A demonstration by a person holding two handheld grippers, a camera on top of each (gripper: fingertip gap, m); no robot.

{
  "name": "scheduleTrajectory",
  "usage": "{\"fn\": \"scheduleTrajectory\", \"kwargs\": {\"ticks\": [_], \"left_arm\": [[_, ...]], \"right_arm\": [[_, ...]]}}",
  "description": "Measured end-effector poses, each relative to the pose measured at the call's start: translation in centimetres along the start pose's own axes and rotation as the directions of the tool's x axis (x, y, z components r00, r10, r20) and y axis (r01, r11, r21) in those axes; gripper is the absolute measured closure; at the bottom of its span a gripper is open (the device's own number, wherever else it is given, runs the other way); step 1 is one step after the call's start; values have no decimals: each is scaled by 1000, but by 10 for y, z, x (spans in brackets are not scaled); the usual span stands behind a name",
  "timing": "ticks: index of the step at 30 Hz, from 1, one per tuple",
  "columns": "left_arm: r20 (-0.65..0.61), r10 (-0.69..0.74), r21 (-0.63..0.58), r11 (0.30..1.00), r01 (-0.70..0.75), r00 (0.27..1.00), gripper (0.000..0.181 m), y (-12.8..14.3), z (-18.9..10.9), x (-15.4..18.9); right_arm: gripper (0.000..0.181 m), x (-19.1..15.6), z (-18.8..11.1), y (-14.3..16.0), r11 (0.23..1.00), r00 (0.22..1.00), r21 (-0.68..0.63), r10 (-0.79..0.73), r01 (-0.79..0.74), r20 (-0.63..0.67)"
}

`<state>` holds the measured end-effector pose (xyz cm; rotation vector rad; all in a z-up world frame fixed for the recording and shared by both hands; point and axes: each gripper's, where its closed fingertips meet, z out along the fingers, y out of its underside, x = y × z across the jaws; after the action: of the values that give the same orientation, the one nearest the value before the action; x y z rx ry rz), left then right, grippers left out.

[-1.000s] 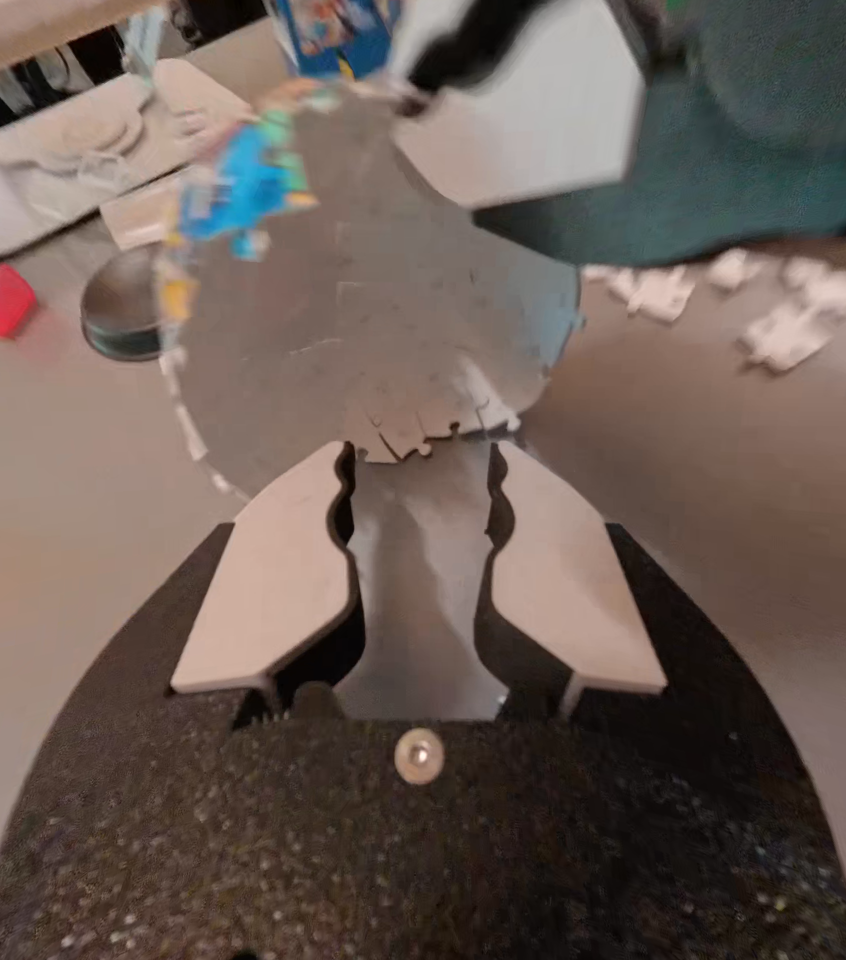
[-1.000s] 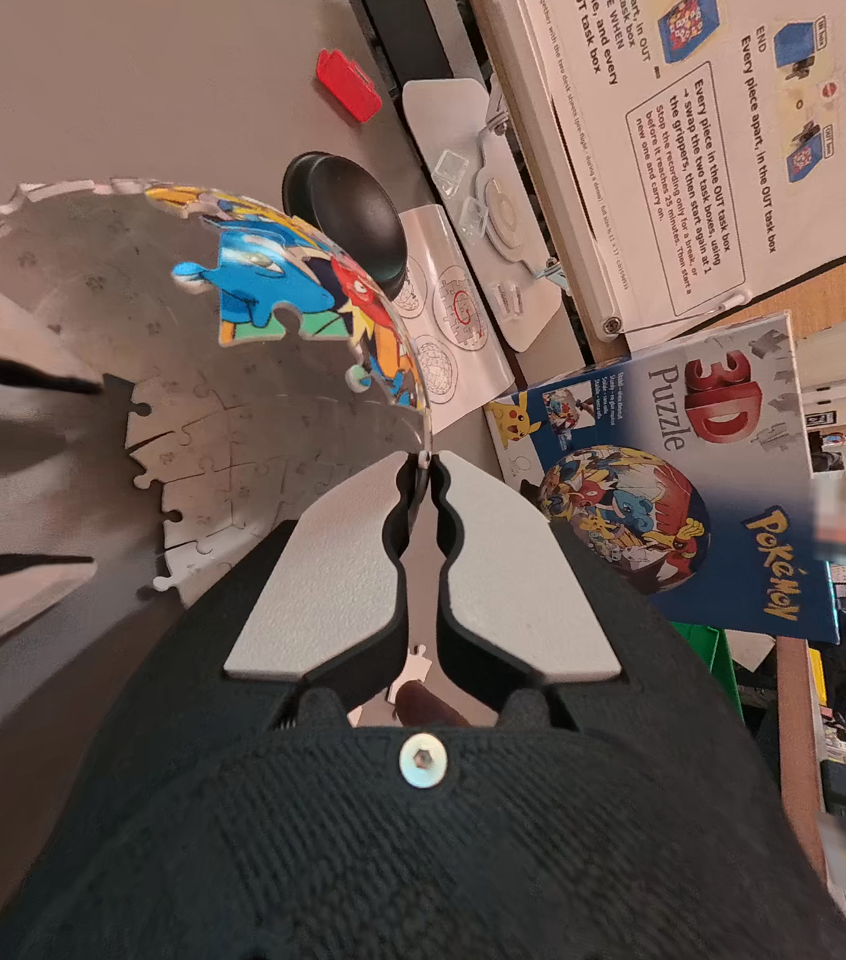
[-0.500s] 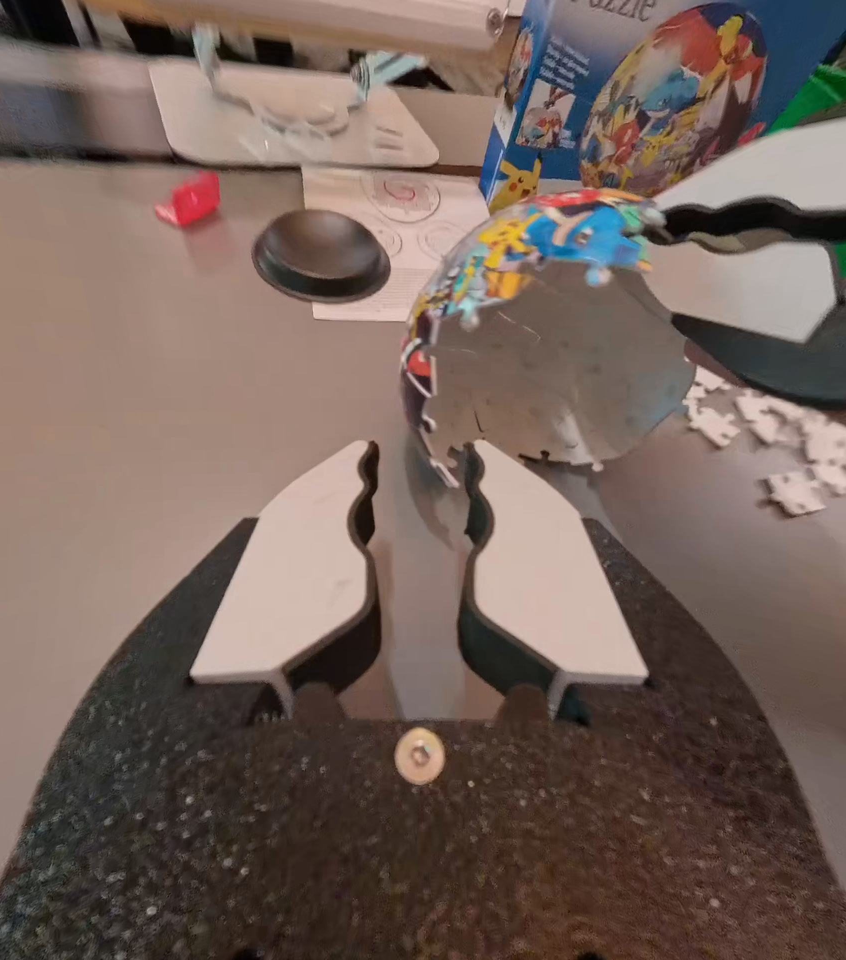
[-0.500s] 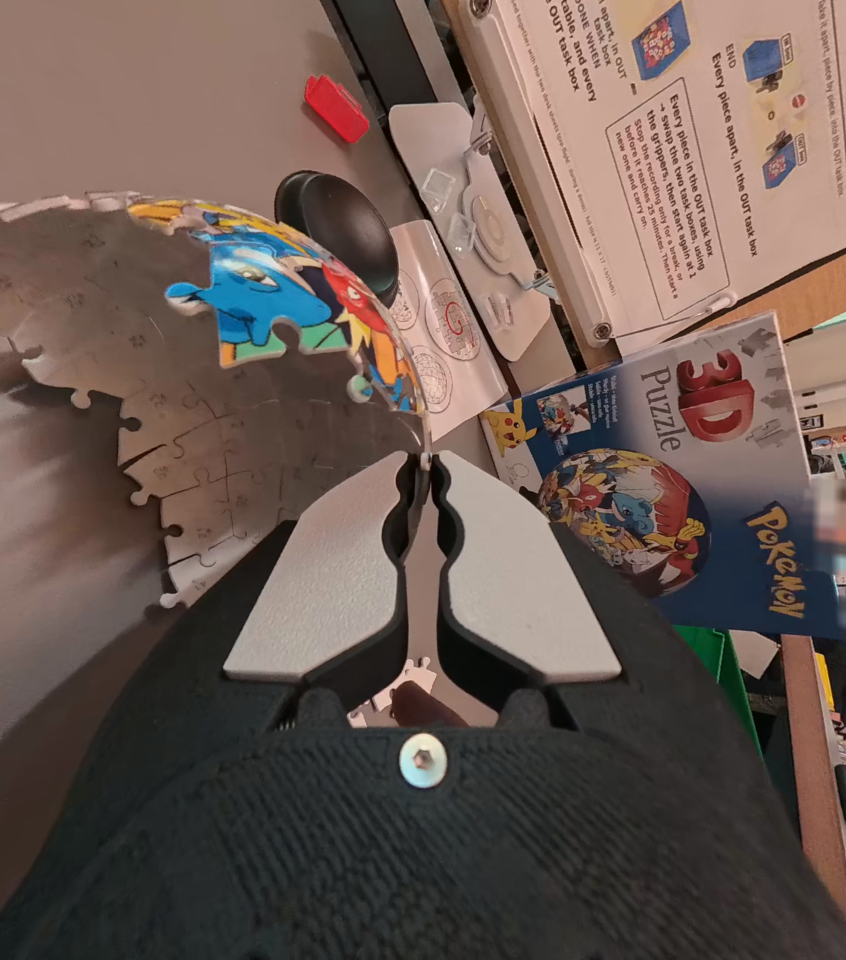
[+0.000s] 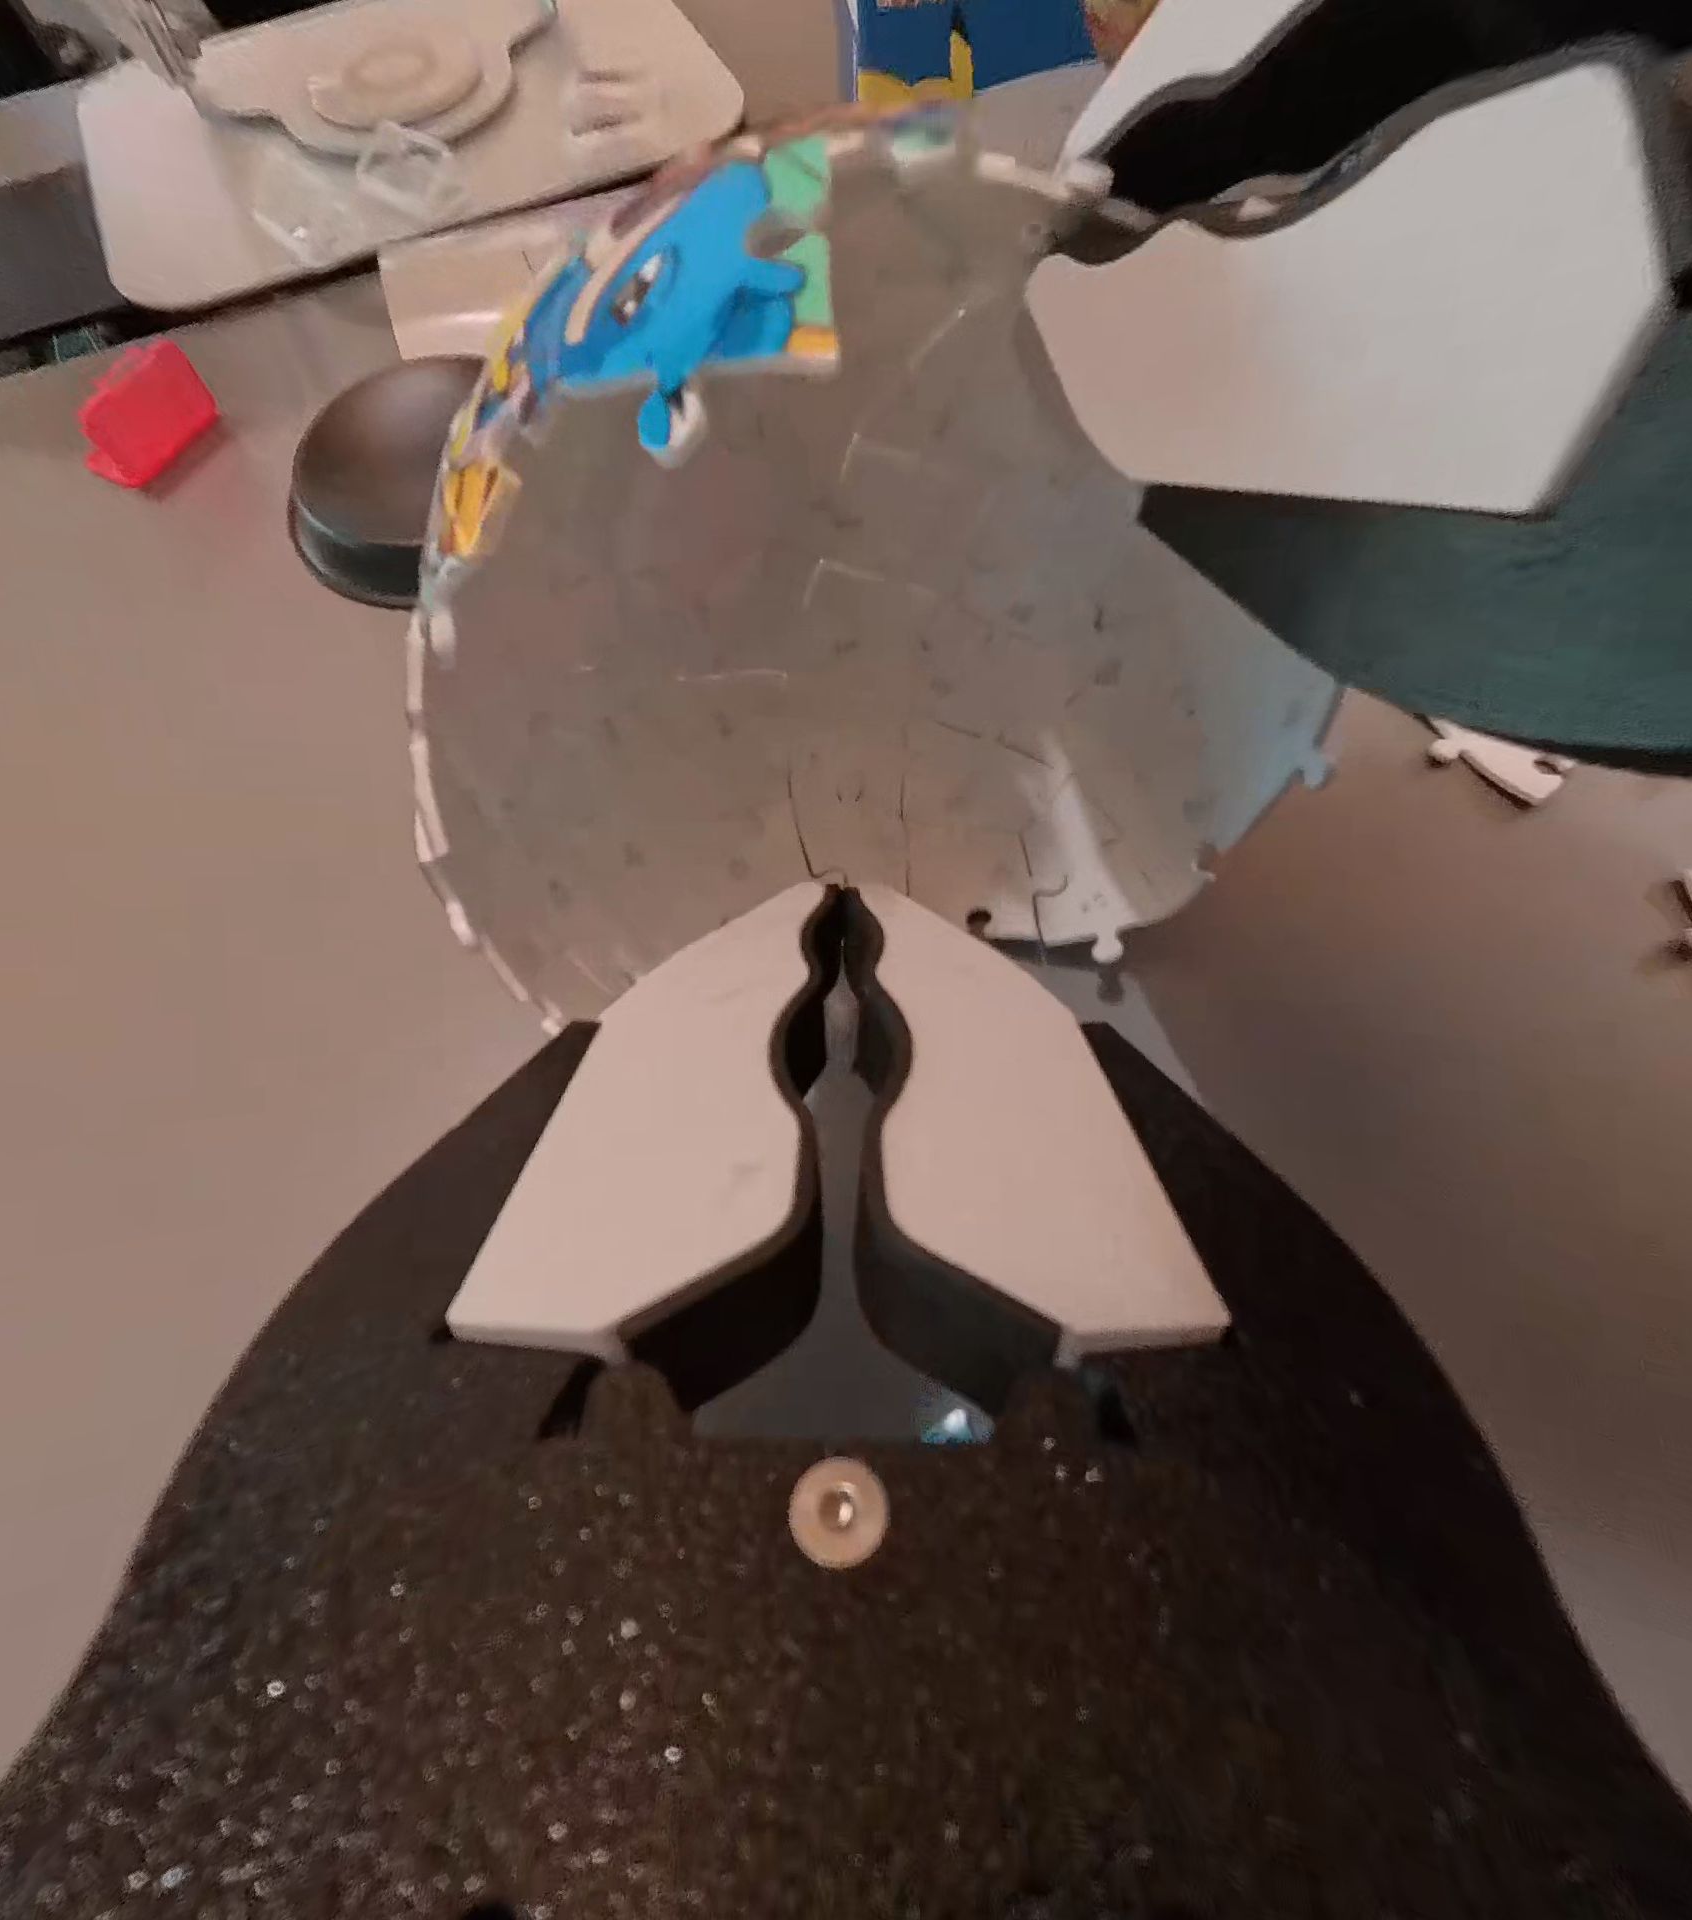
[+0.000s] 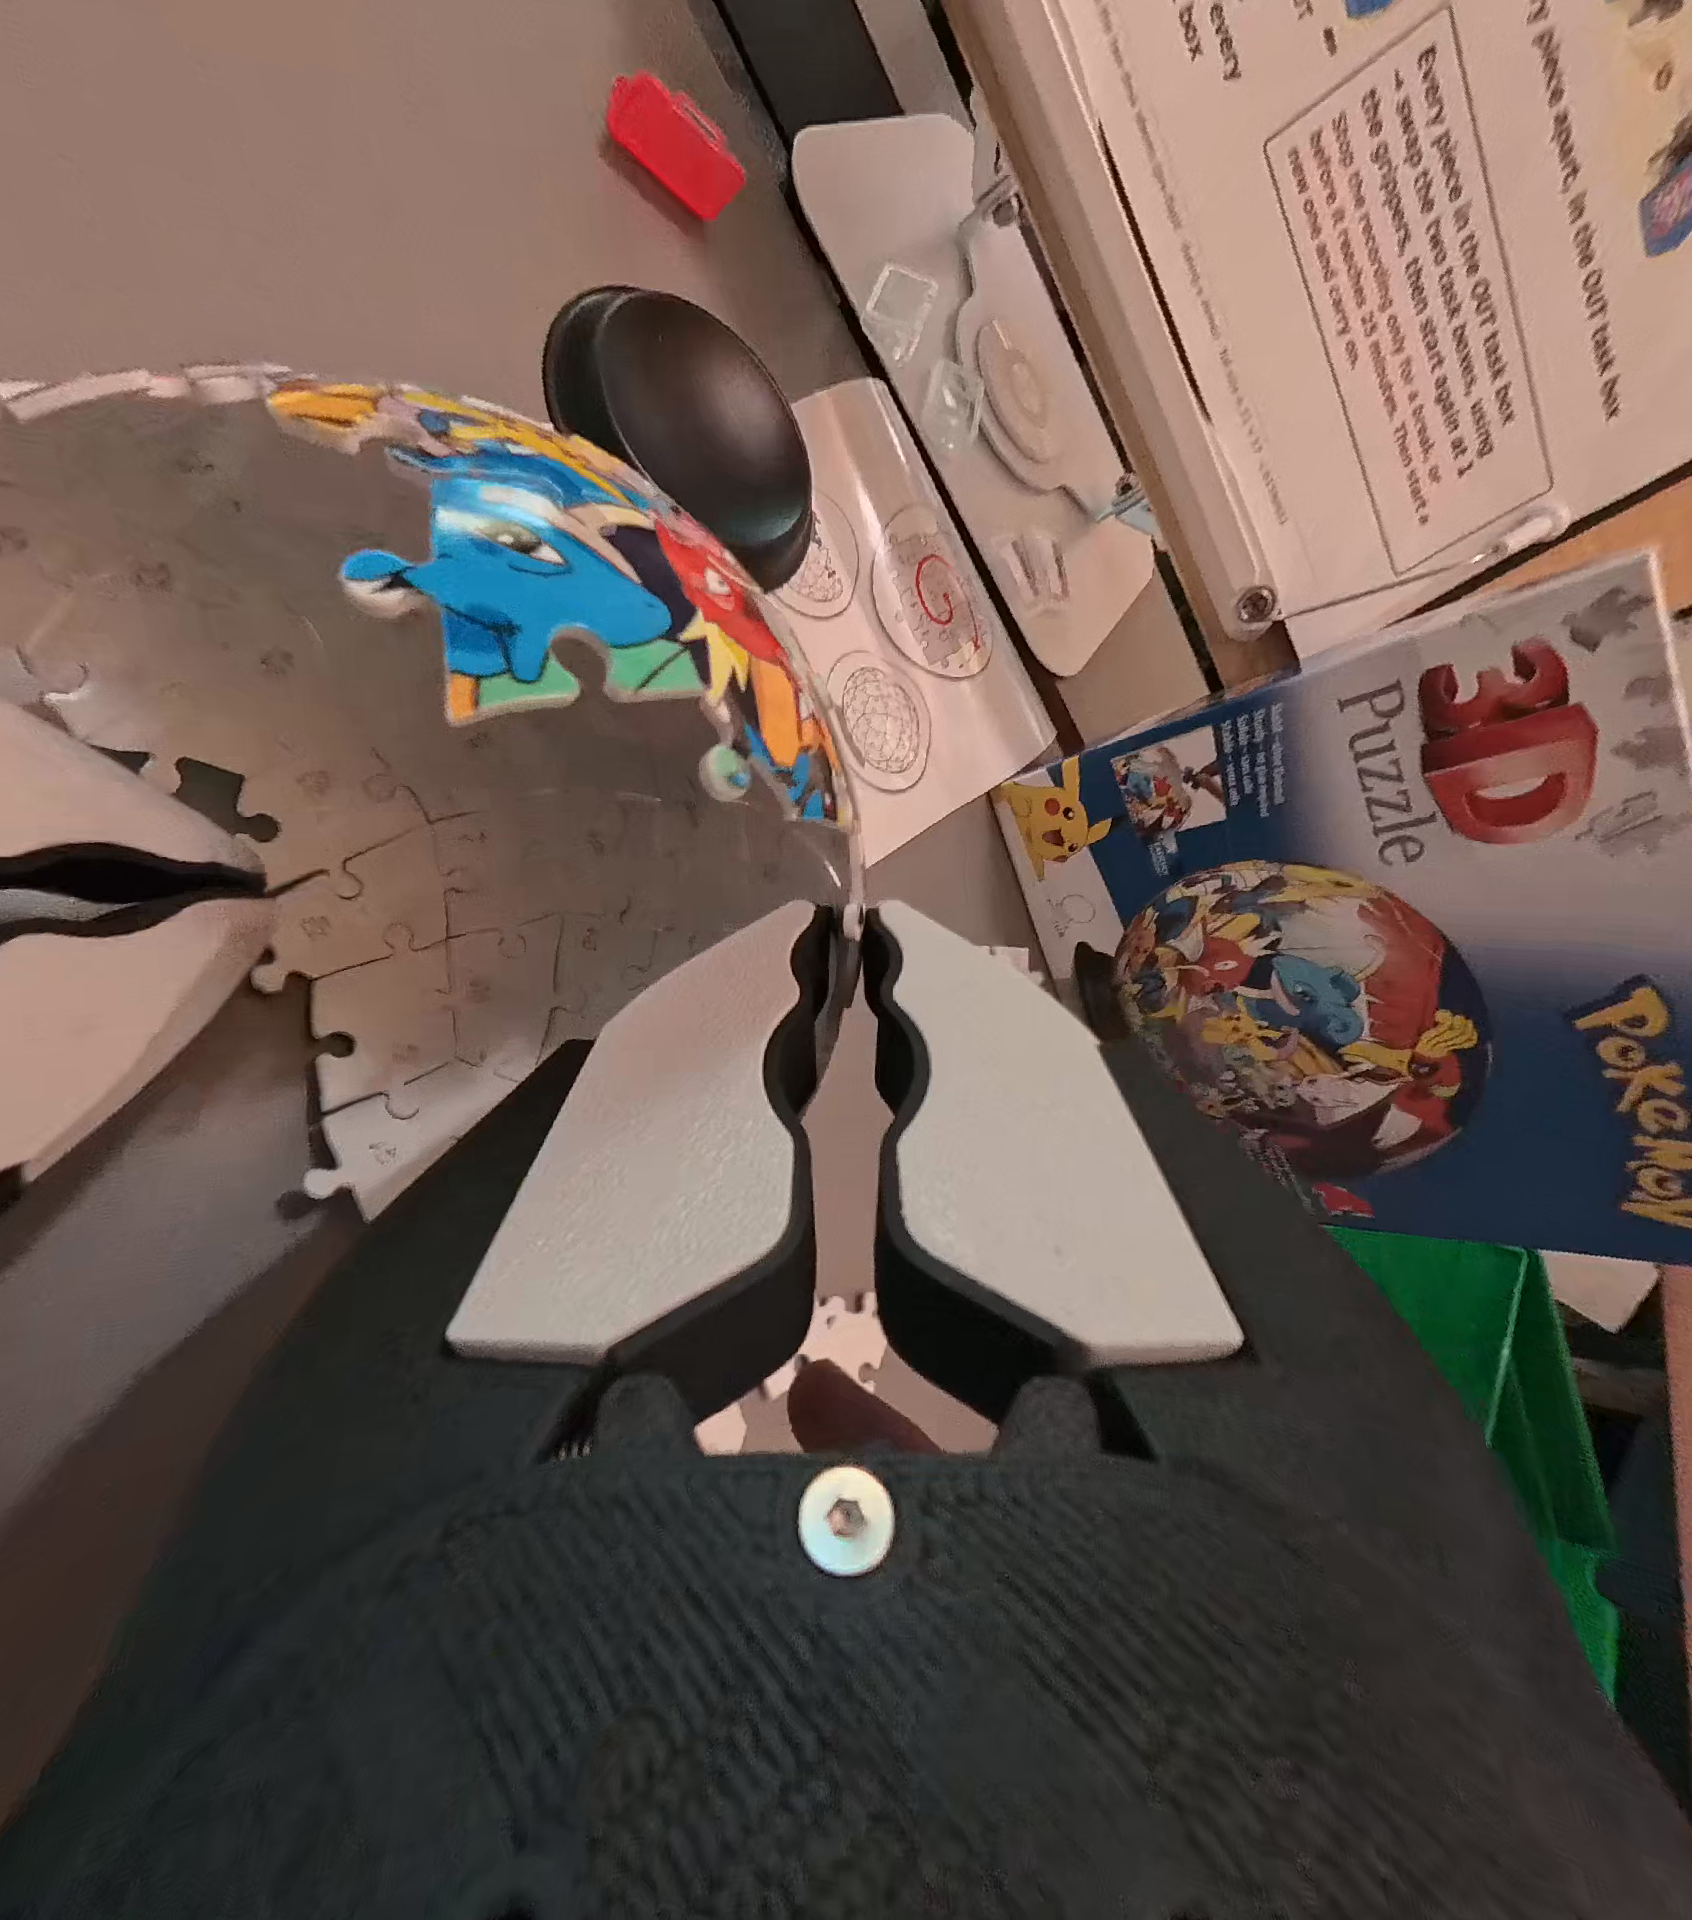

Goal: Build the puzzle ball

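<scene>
Two claws pinch the half-built puzzle ball [image 5: 821, 644] off the table: my left gripper [image 5: 842, 906] is closed on its near rim, my right gripper [image 6: 847, 914] closed on the far rim. I'd squeeze gently, keeping both steady so seams don't pop.

puzzle ball [image 5: 821, 644]: grey inside, blue-yellow-red cartoon print outside | stand [image 6: 686, 426]: glossy black | clip [image 6: 676, 145]: red | puzzle box [image 6: 1393, 935]: blue fading to white | tabletop [image 5: 146, 831]: plain grey-brown
</scene>
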<state>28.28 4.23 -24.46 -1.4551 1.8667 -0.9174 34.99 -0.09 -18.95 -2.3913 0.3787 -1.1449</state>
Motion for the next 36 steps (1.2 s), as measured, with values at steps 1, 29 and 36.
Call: {"fn": "scheduleTrajectory", "kwargs": {"ticks": [1,29,36], "left_arm": [[-9,-11,-9,1000,10,1000,181,0,3,2],[57,-163,-187,967,171,985,181,9,38,0],[72,-147,-166,973,157,986,181,8,38,0]], "right_arm": [[175,0,0,1,1000,1000,3,10,-10,6],[176,1,2,5,994,994,30,103,-104,43],[176,1,2,3,995,996,28,90,-91,26]]}}
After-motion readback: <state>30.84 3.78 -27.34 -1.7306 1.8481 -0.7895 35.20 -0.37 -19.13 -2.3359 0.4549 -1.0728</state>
